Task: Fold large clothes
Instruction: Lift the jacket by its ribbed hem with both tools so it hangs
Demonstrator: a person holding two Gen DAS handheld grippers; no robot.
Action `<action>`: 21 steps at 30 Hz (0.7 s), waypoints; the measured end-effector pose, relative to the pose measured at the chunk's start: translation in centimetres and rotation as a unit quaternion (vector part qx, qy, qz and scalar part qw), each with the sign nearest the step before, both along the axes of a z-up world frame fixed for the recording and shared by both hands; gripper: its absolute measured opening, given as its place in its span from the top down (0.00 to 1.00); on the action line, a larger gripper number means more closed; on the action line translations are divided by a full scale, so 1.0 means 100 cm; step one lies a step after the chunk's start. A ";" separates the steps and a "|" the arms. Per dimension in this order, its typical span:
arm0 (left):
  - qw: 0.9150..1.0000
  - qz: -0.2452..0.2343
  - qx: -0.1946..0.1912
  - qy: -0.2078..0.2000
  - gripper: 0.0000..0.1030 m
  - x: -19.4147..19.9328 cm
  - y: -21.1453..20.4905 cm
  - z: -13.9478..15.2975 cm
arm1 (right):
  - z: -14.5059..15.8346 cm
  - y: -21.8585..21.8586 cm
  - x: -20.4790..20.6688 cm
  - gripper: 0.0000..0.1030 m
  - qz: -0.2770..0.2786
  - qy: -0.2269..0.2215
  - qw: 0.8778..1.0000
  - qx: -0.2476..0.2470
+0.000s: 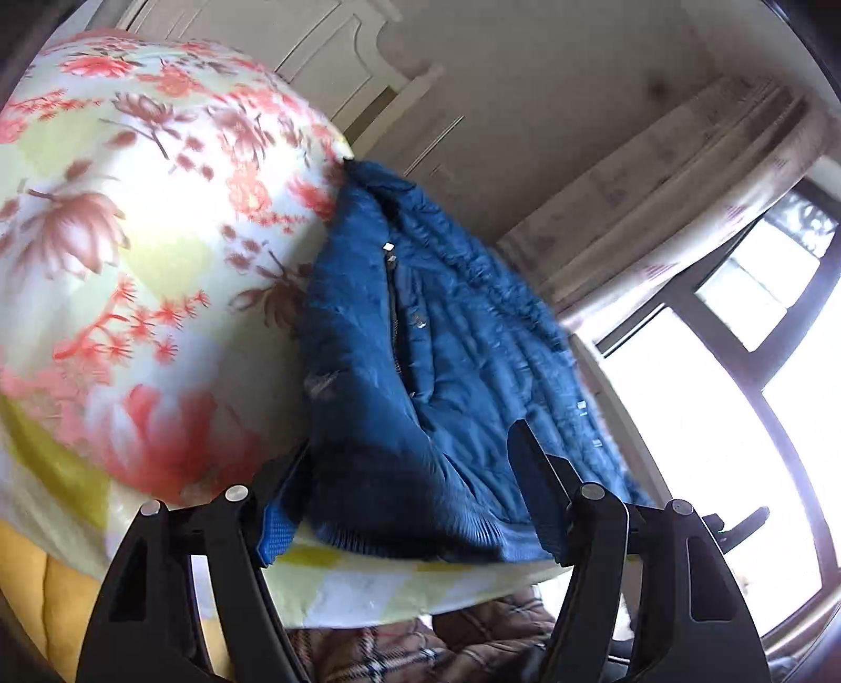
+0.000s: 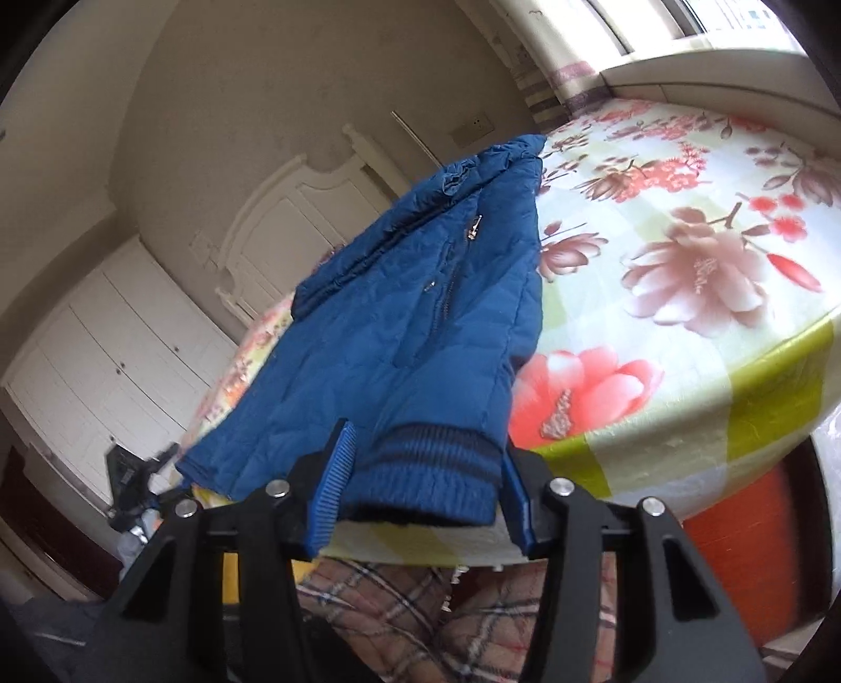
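In the left wrist view, a blue quilted jacket (image 1: 420, 341) lies on a bed covered by a floral sheet (image 1: 131, 236), running from its collar at about twelve o'clock down to its ribbed hem at six o'clock. The left gripper (image 1: 415, 494) reaches in from the bottom edge with the hem between its fingers (image 1: 276, 530); the two stand apart on either side of the hem, and whether the pads press on the cloth cannot be told, since dark fabric hides the contact. A curtain (image 1: 657, 210) and a bright window (image 1: 736, 394) fill the three o'clock side, and white wardrobe doors (image 1: 326, 47) sit at twelve o'clock. Plaid fabric (image 1: 394, 651) shows at six o'clock below the bed edge. In the right wrist view, the same jacket (image 2: 420, 315) stretches from eleven o'clock toward the centre, its zipper pull (image 2: 474, 226) near the collar. The right gripper (image 2: 426, 488) brackets the striped ribbed cuff (image 2: 436, 473); its blue ridged fingers (image 2: 331, 473) stand just beside the cuff at nine and three o'clock, with no firm squeeze visible, so the grip stays uncertain. The floral sheet (image 2: 683, 262) spreads to three o'clock, a white wardrobe (image 2: 121, 357) stands at nine o'clock, and a wall socket (image 2: 473, 128) is at twelve o'clock.
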State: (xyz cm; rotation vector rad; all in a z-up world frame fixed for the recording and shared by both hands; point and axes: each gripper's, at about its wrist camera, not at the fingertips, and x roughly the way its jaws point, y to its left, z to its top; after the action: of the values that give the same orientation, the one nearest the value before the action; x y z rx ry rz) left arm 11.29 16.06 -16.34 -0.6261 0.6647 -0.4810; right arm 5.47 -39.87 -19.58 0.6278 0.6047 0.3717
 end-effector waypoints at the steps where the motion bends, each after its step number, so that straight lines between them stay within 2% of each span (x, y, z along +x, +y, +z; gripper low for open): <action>1: 1.000 0.001 0.001 -0.002 0.36 0.002 -0.005 -0.001 | -0.001 0.001 0.004 0.50 0.001 0.000 1.000 0.001; 2: 1.000 0.000 0.006 -0.008 0.31 0.005 -0.014 0.000 | -0.001 0.003 0.008 0.50 0.004 0.001 1.000 0.004; 6: 0.999 -0.035 0.020 -0.006 0.28 0.013 -0.043 0.002 | 0.001 0.017 0.022 0.50 0.015 0.007 1.000 -0.001; 8: 0.999 -0.011 0.039 0.006 0.27 0.020 -0.050 0.006 | 0.001 0.020 0.027 0.50 0.017 0.011 1.000 -0.002; 10: 0.999 0.007 0.039 0.021 0.27 0.026 -0.051 0.008 | 0.003 0.023 0.031 0.52 0.006 0.015 1.000 -0.009; 12: 0.999 0.020 0.017 0.030 0.27 0.031 -0.046 0.010 | 0.004 0.026 0.031 0.55 -0.004 0.021 1.000 -0.023; 14: 0.998 0.026 -0.002 0.051 0.29 0.033 -0.040 0.011 | 0.002 0.024 0.030 0.58 -0.009 0.026 1.000 -0.015; 17: 0.998 0.027 0.026 0.052 0.29 0.038 -0.045 0.017 | 0.001 0.021 0.030 0.59 -0.011 0.038 0.999 -0.003; 19: 0.997 0.034 0.010 0.072 0.29 0.048 -0.041 0.013 | 0.000 0.019 0.030 0.56 -0.016 0.044 0.999 0.016; 20: 0.996 0.039 0.011 0.079 0.30 0.052 -0.040 0.011 | 0.000 0.018 0.030 0.49 -0.016 0.043 0.999 0.027; 21: 0.996 0.039 0.025 0.076 0.30 0.056 -0.043 0.012 | 0.001 0.019 0.030 0.39 -0.012 0.038 0.998 0.039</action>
State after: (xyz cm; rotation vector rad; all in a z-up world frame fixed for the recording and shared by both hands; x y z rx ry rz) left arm 16.85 11.76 -15.14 -0.6442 0.7912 -0.3455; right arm 8.51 -38.01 -19.51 0.7253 0.6571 0.3515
